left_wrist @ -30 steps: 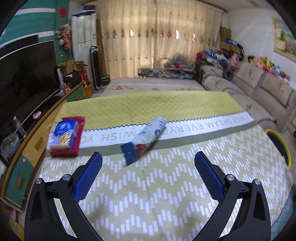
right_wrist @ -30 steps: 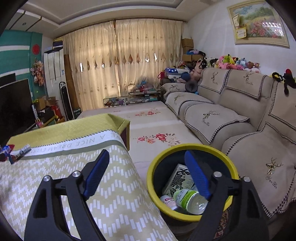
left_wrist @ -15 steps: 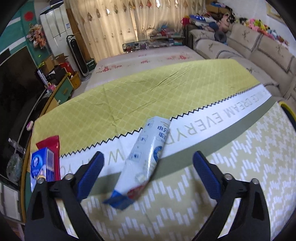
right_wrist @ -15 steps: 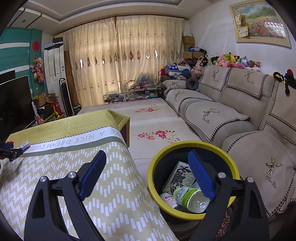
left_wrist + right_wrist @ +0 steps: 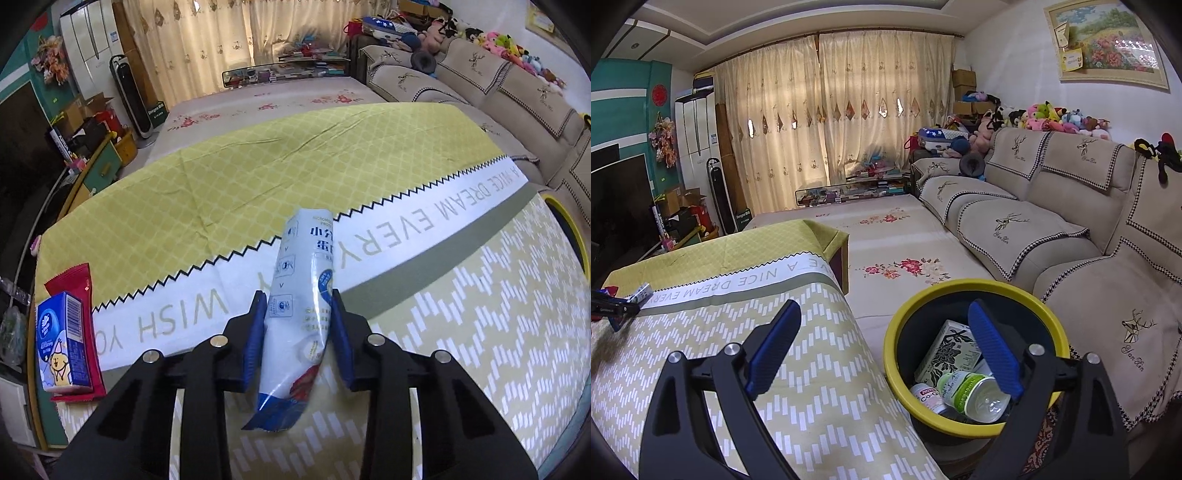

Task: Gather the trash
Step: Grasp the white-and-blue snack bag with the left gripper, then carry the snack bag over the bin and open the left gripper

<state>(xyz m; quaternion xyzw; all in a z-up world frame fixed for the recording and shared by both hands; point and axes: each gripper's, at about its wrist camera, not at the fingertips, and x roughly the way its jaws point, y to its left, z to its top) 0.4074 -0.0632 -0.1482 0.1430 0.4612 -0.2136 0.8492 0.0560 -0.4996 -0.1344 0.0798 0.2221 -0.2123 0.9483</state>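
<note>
A long white and blue snack wrapper (image 5: 301, 295) lies on the table's yellow patterned cloth (image 5: 461, 332). My left gripper (image 5: 298, 314) is shut on it, its blue pads pressing both sides of its middle. A small blue tissue box (image 5: 61, 343) sits on a red wrapper (image 5: 85, 291) at the table's left edge. My right gripper (image 5: 882, 339) is open and empty, above the table's right edge and a yellow-rimmed black bin (image 5: 1049, 306). The bin holds a carton (image 5: 945, 350), a clear bottle (image 5: 975, 395) and a small can (image 5: 927, 398).
A beige sofa (image 5: 1052, 221) runs along the right wall. A floral rug (image 5: 905, 254) covers the floor between the table and the sofa. A TV and low cabinet (image 5: 92, 166) stand to the left.
My left gripper moved forward over the white and blue wrapper and closed on it. My right gripper stayed open near the bin, shifting only slightly.
</note>
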